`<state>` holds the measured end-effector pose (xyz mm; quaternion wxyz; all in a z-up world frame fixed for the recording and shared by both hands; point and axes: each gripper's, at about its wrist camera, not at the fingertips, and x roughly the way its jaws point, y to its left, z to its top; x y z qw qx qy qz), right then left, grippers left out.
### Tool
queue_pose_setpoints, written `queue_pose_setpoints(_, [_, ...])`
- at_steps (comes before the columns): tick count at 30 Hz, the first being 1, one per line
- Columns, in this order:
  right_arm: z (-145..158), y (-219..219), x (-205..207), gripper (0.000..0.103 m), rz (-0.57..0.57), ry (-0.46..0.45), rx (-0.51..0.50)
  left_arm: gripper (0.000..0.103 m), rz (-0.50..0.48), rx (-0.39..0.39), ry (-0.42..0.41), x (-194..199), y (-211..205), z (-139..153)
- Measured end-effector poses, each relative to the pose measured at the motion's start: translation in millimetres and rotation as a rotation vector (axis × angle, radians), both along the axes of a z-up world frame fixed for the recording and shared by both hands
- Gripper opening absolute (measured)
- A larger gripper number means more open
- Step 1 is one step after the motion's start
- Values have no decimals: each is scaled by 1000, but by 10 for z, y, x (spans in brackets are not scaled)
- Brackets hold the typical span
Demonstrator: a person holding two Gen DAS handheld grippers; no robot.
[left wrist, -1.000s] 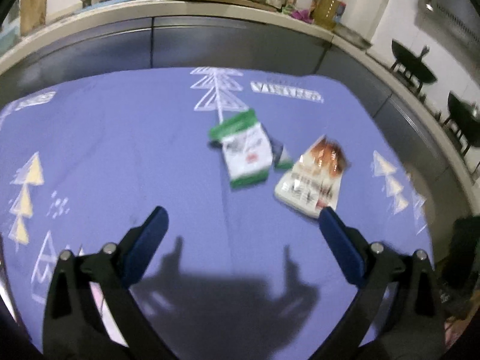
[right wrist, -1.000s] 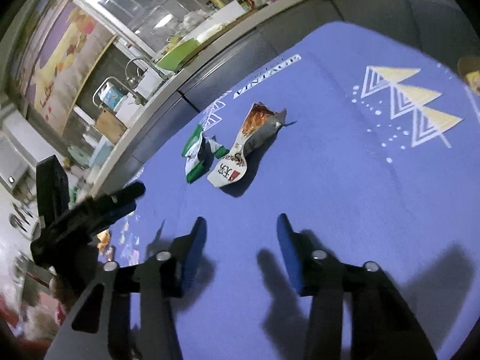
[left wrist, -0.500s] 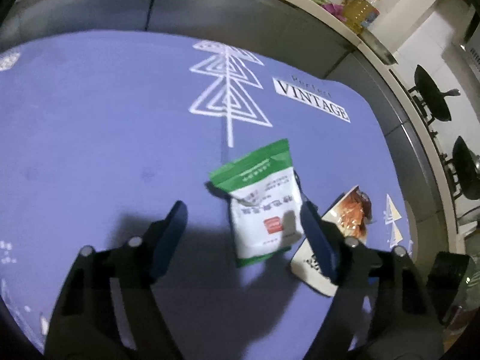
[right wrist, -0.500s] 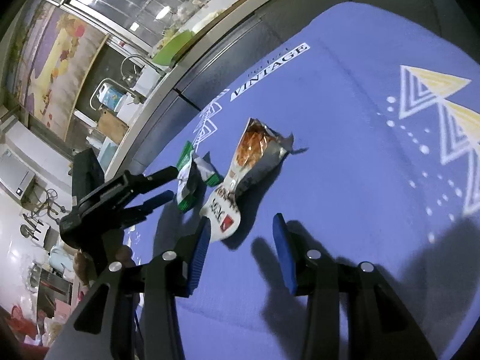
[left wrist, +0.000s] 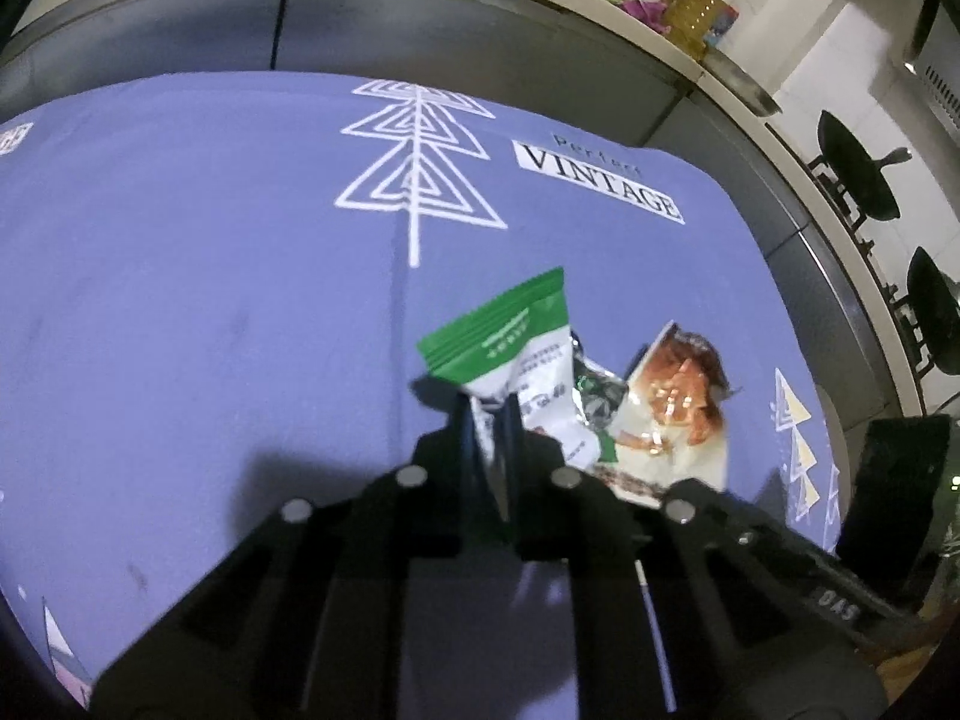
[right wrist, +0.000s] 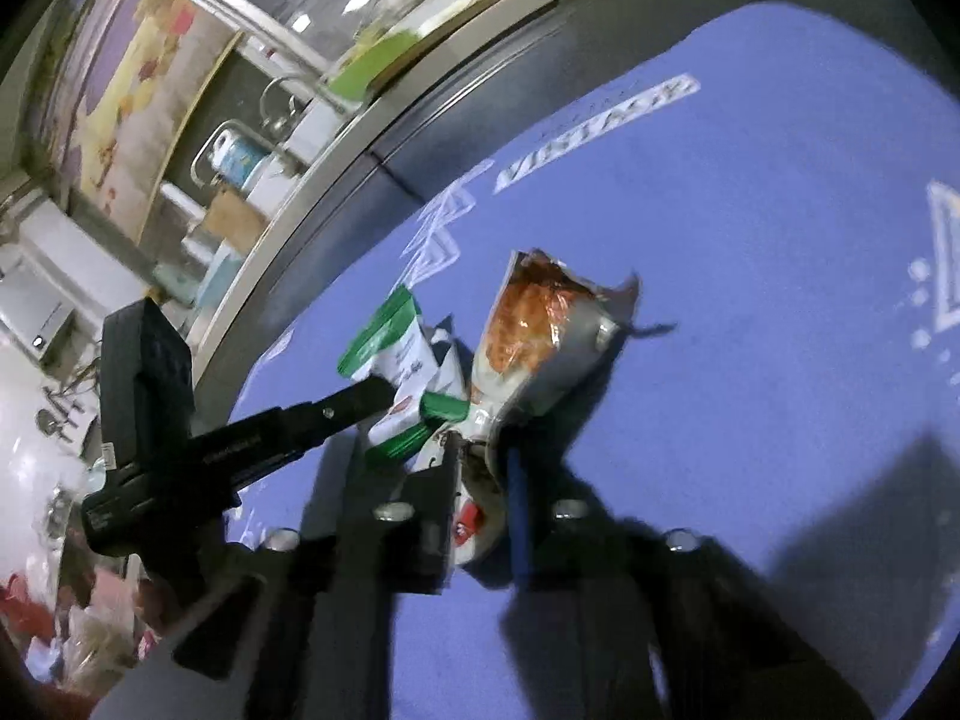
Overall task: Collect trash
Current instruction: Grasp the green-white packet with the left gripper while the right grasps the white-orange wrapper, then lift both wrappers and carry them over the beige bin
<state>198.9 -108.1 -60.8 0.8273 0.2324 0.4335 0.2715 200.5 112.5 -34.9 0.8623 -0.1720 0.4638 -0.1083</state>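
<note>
While my left gripper (left wrist: 489, 420) is pinching the green packet (left wrist: 510, 348) and my right gripper (right wrist: 483, 462) is closing on the orange packet (right wrist: 534, 312), I am readying to lift both.

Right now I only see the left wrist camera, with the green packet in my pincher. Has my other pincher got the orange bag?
Observer: Yes. The right gripper is closing its jaws, and the bottom end of the orange bag is pinched between them.
Child: Is that bag open?
Observer: Its top is torn open, and the silver inside shows along one side.
Child: What does my left pincher look like from over there?
Observer: The left gripper reaches in from the left side of the picture, with its tip on the green packet, right beside the orange bag.
</note>
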Motion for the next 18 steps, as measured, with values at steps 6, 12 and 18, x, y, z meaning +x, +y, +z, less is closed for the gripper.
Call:
queue_pose_setpoints(6, [93, -216, -257, 0, -8, -48, 28, 9, -30, -38, -16, -212, -72, 127])
queue_pose_setpoints(12, [152, -659, -517, 0, -72, -64, 63, 9, -89, -44, 12, -312, -377, 158])
queue_pose_setpoints(18, [191, -1096, -820, 0, -140, -89, 86, 9, -181, -38, 44, -442, -871, 161])
